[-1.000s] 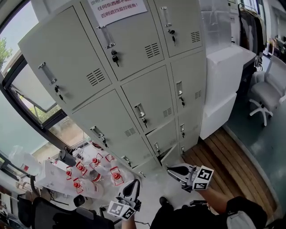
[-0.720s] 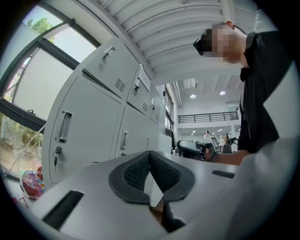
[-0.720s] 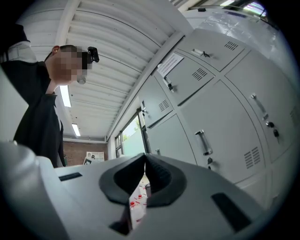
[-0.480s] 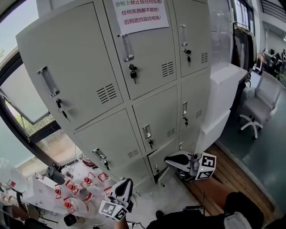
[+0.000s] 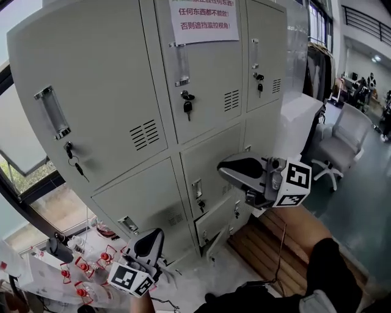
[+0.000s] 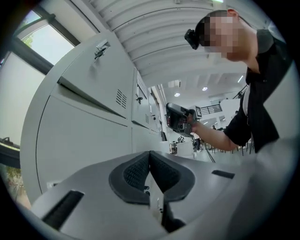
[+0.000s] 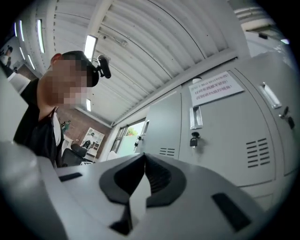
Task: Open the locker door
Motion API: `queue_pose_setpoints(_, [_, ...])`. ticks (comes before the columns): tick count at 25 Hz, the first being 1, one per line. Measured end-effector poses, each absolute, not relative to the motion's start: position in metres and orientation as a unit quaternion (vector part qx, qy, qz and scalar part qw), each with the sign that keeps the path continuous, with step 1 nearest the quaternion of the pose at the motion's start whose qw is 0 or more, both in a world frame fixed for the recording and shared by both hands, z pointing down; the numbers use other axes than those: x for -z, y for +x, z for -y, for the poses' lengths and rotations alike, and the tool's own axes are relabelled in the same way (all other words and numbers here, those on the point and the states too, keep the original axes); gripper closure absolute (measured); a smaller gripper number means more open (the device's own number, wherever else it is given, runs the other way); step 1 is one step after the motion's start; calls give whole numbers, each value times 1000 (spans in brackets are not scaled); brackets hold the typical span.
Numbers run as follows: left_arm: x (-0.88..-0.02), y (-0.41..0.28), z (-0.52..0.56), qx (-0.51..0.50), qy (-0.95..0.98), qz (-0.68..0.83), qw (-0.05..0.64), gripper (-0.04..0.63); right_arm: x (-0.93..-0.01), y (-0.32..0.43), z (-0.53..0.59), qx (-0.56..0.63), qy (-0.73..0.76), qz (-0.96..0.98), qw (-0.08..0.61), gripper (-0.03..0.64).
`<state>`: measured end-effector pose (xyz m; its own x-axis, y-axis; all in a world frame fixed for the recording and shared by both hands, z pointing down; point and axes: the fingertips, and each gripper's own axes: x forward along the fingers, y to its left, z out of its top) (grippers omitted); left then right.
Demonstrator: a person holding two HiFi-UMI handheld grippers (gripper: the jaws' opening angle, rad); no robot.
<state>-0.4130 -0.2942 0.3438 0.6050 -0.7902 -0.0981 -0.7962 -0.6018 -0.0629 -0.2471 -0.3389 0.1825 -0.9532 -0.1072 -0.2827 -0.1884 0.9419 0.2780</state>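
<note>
**Head view:** the grey steel locker cabinet [image 5: 122, 110] shows 3 upper doors, each with 1 chrome pull and 1 hanging key. The middle upper door [image 5: 214, 79], probably the one to open, carries 1 white paper notice [image 5: 204, 15]. The right hand-held gripper [image 5: 227, 169] is raised below that door. The left hand-held gripper [image 5: 151, 237] hangs low, well apart.

**Left gripper view:** the 2 jaws are pressed together, with nothing between them.

**Right gripper view:** these jaws are likewise closed and empty. Ahead are the noticed door's chrome pull [image 7: 196, 117] and black-headed key [image 7: 193, 139]. The jaws should part, clamp the pull squarely and draw outward along the hinge arc.
</note>
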Motion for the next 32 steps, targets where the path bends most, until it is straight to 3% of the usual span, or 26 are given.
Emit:
queue_pose_setpoints(12, [-183, -385, 322, -11, -887, -441, 137, 580, -72, -255, 413, -165, -87, -978, 96, 600])
queue_pose_setpoints(18, [-130, -352, 343, 4, -913, -397, 99, 580, -29, -266, 442, -195, -123, -971, 61, 537])
queue_pose_setpoints(23, [-93, -346, 365, 22, -902, -416, 115, 580, -11, -283, 450, -187, -128, -974, 29, 507])
queue_pose_setpoints(32, [-82, -332, 383, 32, -898, -421, 126, 580, -8, -301, 469, -153, -149, -977, -5, 497])
